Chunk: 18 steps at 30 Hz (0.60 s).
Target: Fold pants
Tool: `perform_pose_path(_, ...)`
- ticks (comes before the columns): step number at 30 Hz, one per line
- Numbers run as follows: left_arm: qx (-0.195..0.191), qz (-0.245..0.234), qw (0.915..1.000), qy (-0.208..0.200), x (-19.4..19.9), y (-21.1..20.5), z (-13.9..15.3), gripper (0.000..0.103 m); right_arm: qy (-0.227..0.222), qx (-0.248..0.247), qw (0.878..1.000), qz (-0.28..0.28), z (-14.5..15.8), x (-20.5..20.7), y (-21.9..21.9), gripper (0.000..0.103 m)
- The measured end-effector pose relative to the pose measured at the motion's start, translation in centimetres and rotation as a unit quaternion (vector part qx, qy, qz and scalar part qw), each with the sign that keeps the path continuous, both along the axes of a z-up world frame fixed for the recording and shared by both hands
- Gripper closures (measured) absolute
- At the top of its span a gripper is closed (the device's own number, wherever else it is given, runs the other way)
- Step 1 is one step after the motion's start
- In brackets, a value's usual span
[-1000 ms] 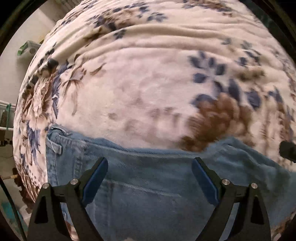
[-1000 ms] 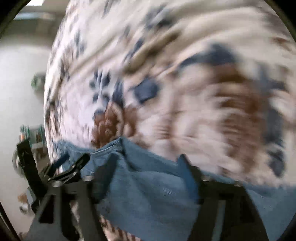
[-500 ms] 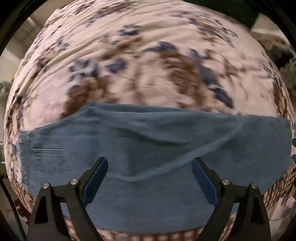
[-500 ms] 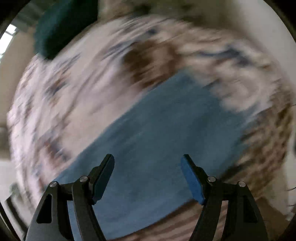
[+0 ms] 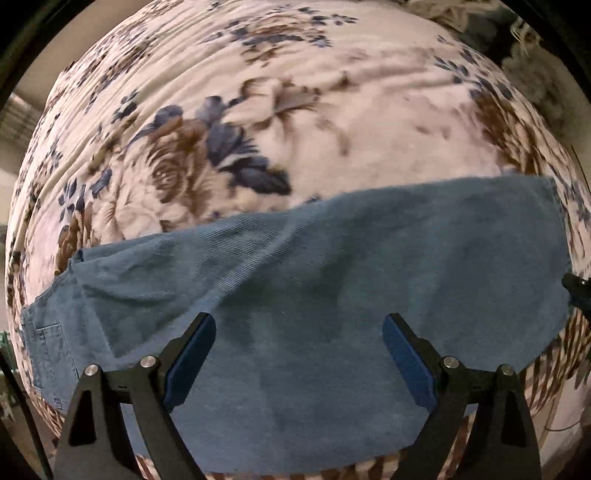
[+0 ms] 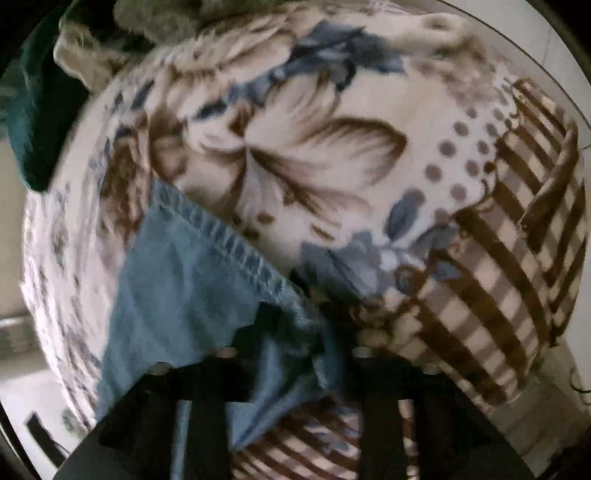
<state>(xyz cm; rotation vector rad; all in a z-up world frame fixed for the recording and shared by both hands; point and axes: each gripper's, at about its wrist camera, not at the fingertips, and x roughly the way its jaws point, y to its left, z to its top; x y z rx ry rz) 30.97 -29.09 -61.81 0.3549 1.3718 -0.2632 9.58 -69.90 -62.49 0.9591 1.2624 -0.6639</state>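
Blue denim pants (image 5: 332, 288) lie flat across a floral blanket (image 5: 295, 110), with a back pocket (image 5: 48, 347) at the far left and the leg end at the right. My left gripper (image 5: 297, 321) hovers above the middle of the leg, open, with nothing between its pads. In the right wrist view the stitched hem (image 6: 229, 243) of the pants (image 6: 177, 295) runs down into my right gripper (image 6: 303, 332). Its jaws are closing, and bunched denim at the hem corner sits pinched between them. The fingers are blurred and dark.
The blanket's brown checked border (image 6: 517, 229) marks its edge beside the hem. A dark green cloth (image 6: 33, 110) and a grey-beige cloth (image 6: 155, 22) lie beyond the blanket. More piled clothes (image 5: 524, 59) sit at the far right corner.
Both views have swept along the pants from the waist toward the leg end. The right gripper's jaws went from wide apart to closed around the hem. The left gripper stays open.
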Motion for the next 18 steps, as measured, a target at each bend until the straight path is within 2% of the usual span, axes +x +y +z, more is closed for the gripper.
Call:
perform_pose_path(1, 0.003, -0.003, 1.0000, 0.000, -0.3, -0.3, -0.1, 0.010, 0.001, -0.013, 1.000, 0.006, 0.2, 0.1, 0.6, 0.091)
perform_pose_path(7, 0.009, -0.013, 0.9999, 0.007, -1.7, -1.1, 0.2, 0.010, -0.035, -0.067, 0.997, 0.021, 5.6, -0.6, 2.4, 0.093)
perform_pose_path(9, 0.010, -0.016, 0.9998, 0.005, -2.1, -1.2, 0.4, 0.010, -0.021, -0.072, 0.997, 0.026, 6.3, -1.0, 2.7, 0.093)
perform_pose_path(11, 0.016, -0.019, 0.9997, 0.005, -2.4, -1.4, 0.2, 0.010, -0.009, -0.055, 0.998, 0.017, 5.4, -1.7, 2.1, 0.093)
perform_pose_path(14, 0.011, -0.014, 0.9996, 0.021, -1.9, -1.0, -1.1, 0.010, -0.016, 0.034, 0.999, -0.013, 1.2, -3.5, 0.3, 0.089)
perform_pose_path(15, 0.010, -0.013, 0.9995, 0.027, -1.7, -0.8, -1.5, 0.010, -0.034, 0.056, 0.997, -0.035, 0.4, -4.3, -0.3, 0.085)
perform_pose_path(16, 0.008, -0.007, 0.9991, 0.040, -1.4, -0.5, -2.3, 0.010, -0.063, 0.073, 0.994, -0.053, 0.4, -5.4, -0.6, 0.071)
perform_pose_path(17, 0.002, 0.000, 0.9988, 0.050, -1.2, -0.2, -2.9, 0.010, -0.097, 0.091, 0.989, -0.067, 0.2, -6.1, -0.8, 0.062)
perform_pose_path(18, -0.005, 0.009, 0.9981, 0.060, -0.9, 0.2, -3.5, 0.010, -0.117, 0.102, 0.985, -0.076, 0.0, -6.6, -0.9, 0.042)
